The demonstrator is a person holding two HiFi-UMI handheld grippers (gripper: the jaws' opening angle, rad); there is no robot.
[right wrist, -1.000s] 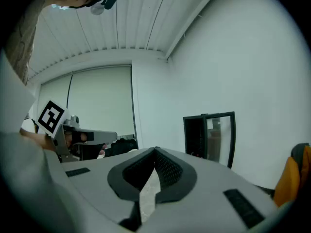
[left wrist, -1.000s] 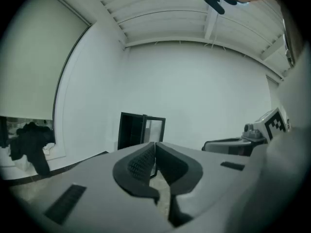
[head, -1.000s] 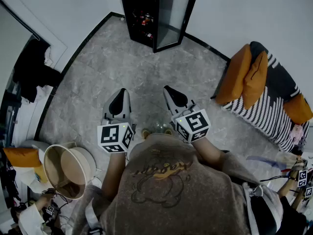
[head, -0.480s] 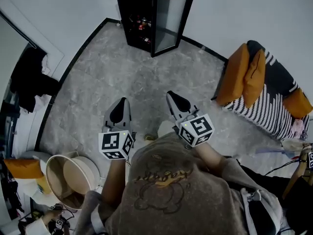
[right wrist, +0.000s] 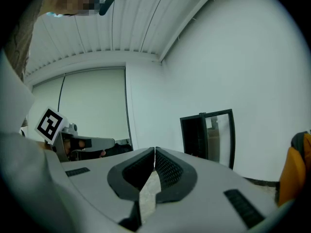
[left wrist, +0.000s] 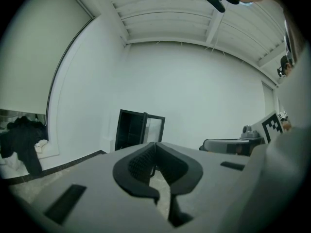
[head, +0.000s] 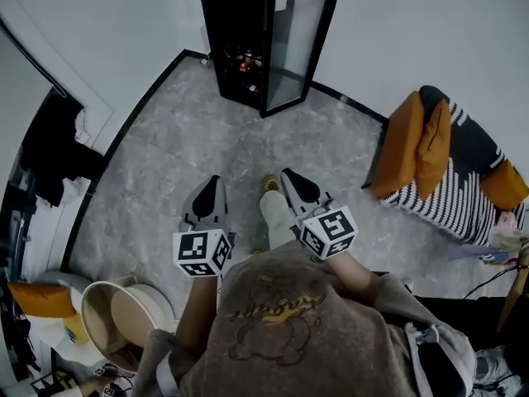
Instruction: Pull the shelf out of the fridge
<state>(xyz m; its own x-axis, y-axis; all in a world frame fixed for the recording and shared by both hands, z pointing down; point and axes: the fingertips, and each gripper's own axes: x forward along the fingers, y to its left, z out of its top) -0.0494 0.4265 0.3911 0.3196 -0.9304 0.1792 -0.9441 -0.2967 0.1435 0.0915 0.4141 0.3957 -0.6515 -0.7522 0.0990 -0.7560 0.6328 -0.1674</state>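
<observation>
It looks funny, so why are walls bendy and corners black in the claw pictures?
Left gripper view: wide lens curves the wall lines and blackens corners; fridge looks small. Right gripper view: same round bending. Head view: floor edge curves, corners stay lit.

From head height we look steeply down; our 2 gripper views face level, all 3 sharing the far fridge [head: 235, 23].
</observation>
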